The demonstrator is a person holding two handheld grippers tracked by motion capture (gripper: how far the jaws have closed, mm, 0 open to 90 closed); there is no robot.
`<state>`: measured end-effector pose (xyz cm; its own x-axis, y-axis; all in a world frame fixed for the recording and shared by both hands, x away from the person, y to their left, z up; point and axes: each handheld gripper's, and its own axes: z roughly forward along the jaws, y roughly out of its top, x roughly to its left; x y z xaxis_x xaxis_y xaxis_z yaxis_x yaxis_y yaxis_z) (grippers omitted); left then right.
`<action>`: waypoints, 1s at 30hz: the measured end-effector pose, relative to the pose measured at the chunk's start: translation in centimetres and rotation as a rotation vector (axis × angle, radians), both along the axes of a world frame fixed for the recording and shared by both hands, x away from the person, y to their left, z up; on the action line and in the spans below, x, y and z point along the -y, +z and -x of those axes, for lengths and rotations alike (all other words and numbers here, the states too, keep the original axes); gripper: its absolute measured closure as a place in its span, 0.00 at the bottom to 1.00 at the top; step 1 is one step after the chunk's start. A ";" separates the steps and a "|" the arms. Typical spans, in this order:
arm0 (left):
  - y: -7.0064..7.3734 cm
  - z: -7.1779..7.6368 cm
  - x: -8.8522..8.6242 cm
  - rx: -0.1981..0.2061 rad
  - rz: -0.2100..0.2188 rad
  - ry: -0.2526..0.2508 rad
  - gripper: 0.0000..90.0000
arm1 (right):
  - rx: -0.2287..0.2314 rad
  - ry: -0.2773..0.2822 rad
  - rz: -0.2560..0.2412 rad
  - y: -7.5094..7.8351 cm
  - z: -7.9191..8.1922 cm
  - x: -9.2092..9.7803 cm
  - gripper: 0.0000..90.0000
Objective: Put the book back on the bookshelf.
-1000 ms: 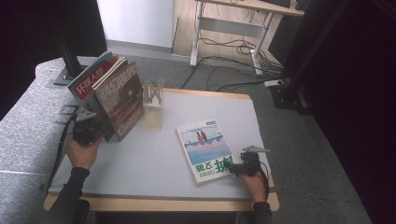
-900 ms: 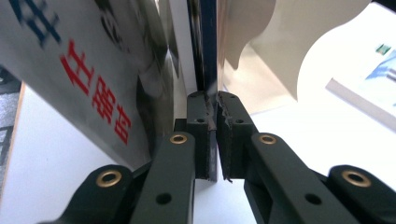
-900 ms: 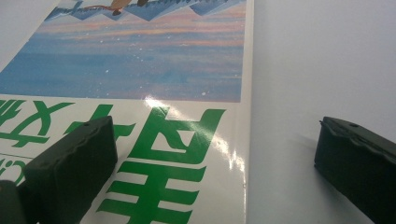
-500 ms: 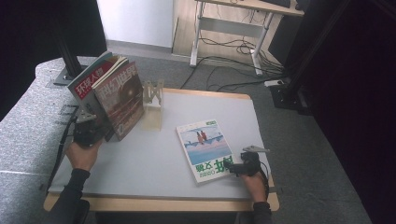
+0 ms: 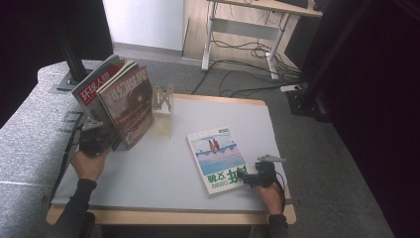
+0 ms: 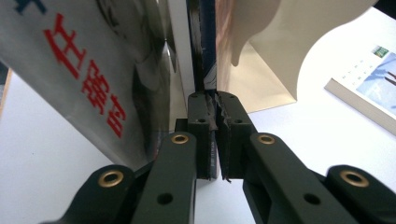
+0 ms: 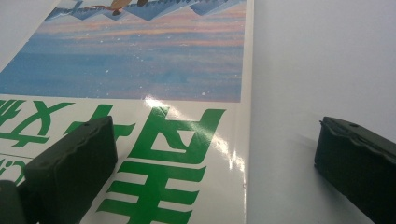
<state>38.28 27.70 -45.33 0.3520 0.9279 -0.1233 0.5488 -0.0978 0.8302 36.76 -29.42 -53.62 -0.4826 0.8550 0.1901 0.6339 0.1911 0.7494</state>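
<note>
Two magazines lean upright at the table's left, a brown-covered one (image 5: 128, 105) in front and one with a grey cover and red characters (image 5: 93, 88) behind. My left gripper (image 5: 106, 140) is shut on the lower edge of the brown magazine (image 6: 208, 70), its pads pressed on both sides of the pages. A white book with a blue picture and green characters (image 5: 218, 157) lies flat right of centre. My right gripper (image 5: 244, 177) stands open over that book's near right corner (image 7: 187, 154); one jaw hangs above the cover, the other above the bare table.
A cream bookstand (image 5: 162, 110) stands on the white table (image 5: 148, 173) just right of the magazines; its curved wall (image 6: 275, 51) shows close behind my left jaws. Behind the table are a desk's legs (image 5: 237, 34) and cables on the floor.
</note>
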 end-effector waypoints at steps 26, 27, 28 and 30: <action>-0.3 1.6 0.4 0.002 0.037 -0.176 0.31 | 0.000 0.000 0.000 0.0 0.0 0.0 0.00; -0.4 1.8 0.5 0.001 0.033 -0.183 0.28 | 0.000 0.000 0.000 0.0 0.0 0.0 0.00; -0.4 1.9 0.6 0.000 0.030 -0.190 0.25 | 0.000 0.000 0.000 0.0 0.0 0.0 0.00; -0.6 2.1 0.8 -0.002 0.019 -0.207 0.20 | 0.000 0.000 0.000 0.0 0.0 0.0 0.00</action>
